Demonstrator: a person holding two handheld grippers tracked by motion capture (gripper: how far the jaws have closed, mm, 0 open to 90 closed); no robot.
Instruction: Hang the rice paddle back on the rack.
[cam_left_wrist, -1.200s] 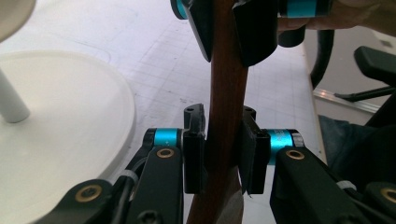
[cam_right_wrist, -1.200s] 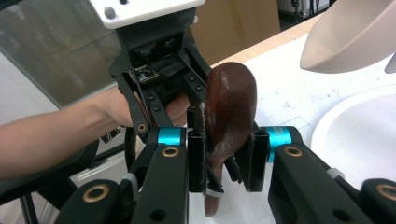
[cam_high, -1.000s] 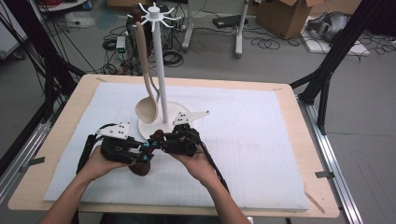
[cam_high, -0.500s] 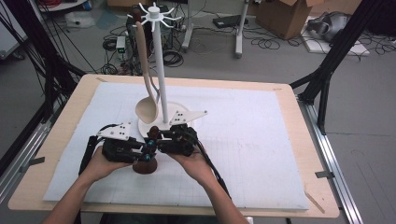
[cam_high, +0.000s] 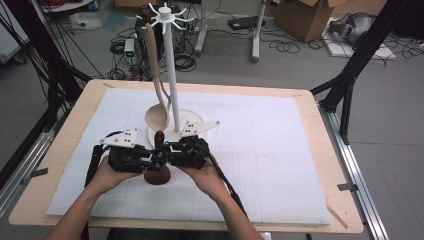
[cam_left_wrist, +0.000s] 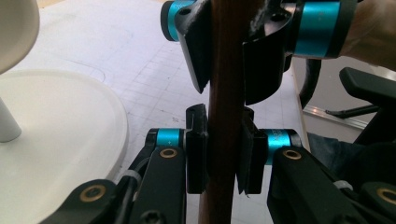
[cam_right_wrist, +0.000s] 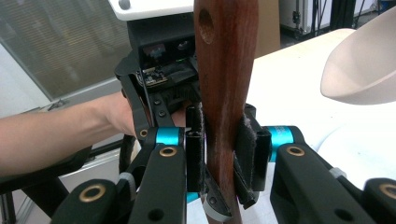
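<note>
Dark wooden ladle (cam_high: 158, 159) upright on the desk (cam_high: 300, 165) — handle vertical, clamped between left fingers (cam_left_wrist: 198, 154) and right fingers (cam_right_wrist: 247, 154), apparently equally near; rack (cam_high: 171, 75) just beyond.

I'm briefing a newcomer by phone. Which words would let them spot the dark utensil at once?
Start at the white hanging stand on the white mat. Just in front of its round base, a dark brown wooden ladle stands upright, handle clamped between the left hand-held gripper and right hand-held gripper. The other ladle is pale and hangs from the stand.
</note>
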